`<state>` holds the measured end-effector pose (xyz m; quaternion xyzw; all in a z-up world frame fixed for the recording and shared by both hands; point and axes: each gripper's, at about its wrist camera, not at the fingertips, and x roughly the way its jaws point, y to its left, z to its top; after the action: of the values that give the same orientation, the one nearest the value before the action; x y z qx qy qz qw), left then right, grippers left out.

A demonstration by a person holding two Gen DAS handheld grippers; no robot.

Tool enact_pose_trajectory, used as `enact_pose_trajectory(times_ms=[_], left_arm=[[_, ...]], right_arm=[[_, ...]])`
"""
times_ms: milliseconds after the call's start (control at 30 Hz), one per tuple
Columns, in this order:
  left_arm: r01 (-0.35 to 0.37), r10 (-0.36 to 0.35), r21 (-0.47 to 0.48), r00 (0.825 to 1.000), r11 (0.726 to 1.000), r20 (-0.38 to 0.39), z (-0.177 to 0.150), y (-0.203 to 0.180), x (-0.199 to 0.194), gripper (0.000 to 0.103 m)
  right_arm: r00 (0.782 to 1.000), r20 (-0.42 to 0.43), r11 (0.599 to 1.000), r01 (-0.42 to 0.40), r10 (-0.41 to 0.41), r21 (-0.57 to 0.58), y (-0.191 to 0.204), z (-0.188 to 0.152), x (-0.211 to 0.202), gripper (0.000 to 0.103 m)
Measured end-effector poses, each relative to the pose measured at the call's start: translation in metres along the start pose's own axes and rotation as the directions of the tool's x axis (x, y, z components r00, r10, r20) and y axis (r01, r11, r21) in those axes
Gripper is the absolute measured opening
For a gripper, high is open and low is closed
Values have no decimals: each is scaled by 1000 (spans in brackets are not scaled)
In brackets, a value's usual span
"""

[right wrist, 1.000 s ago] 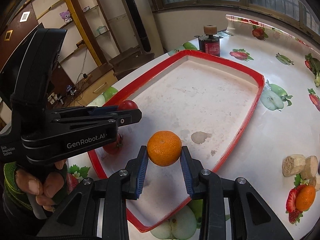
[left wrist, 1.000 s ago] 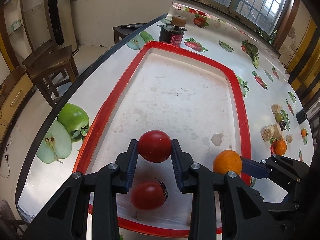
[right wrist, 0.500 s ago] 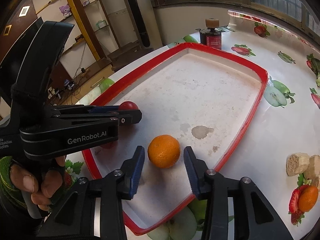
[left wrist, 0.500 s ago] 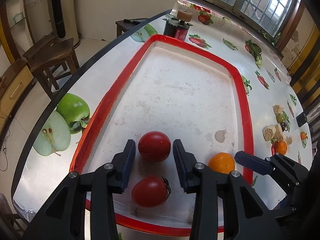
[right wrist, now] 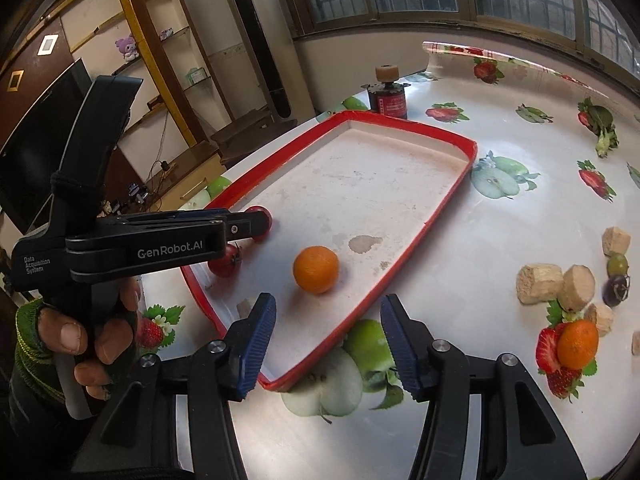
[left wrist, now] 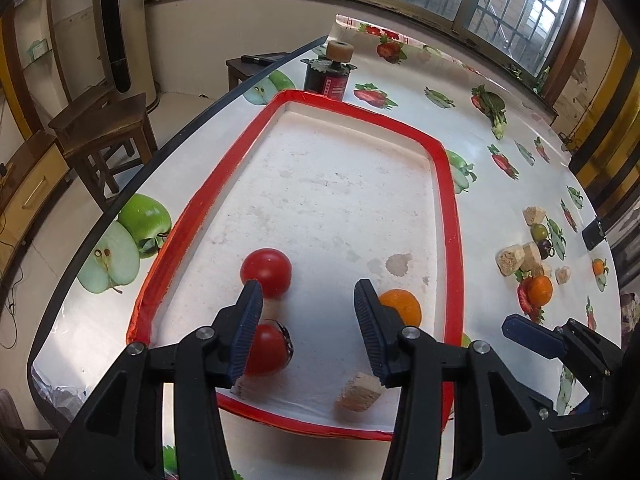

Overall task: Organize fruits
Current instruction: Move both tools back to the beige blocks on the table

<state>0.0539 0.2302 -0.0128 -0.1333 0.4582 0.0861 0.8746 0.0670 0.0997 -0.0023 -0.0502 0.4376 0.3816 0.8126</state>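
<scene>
Both drops look done: left gripper (left wrist: 308, 328) and right gripper (right wrist: 328, 338) have jaws just spreading with nothing between them, tomato (left wrist: 266, 272) and orange (right wrist: 316, 269) sit in the red tray (right wrist: 404, 258), so next I'd grab the orange (right wrist: 578, 344) on the bench at 3 o'clock.

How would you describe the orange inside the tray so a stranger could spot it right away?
Find the red-rimmed white tray on the fruit-print tablecloth. At its near end lies one round orange fruit. Its neighbours are two red tomatoes; the other orange sits outside the tray.
</scene>
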Motion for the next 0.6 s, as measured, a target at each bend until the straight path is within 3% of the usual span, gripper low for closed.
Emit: enact_pose_trajectory(times_ms=[100,167,200,233,600], left_arm=[[9,-8,12,1000,1000,-1,-4,-10,-3,46],[16,-16,20,1000,1000,2,-7,-17,-6,57],[16,-16,22,1000,1000,8,-9,-21,-8,69],[21,-21,26,1000,999,20,-11,-26,-11,71],[119,-121,114,992,986,16,-30,-90,-24,71]], right_arm=[[1000,12,1000,13,-13,29,-10,-7,-11,56],[1000,14,998,20,-21,54,-18,-14,-18,56],[1000,15,998,23,-24,67,-22,-18,-22,56],[999,15,997,30,-31,78,-26,-21,-25,56],[990,27,977,135,-141,165,-64,-62,-68,60]])
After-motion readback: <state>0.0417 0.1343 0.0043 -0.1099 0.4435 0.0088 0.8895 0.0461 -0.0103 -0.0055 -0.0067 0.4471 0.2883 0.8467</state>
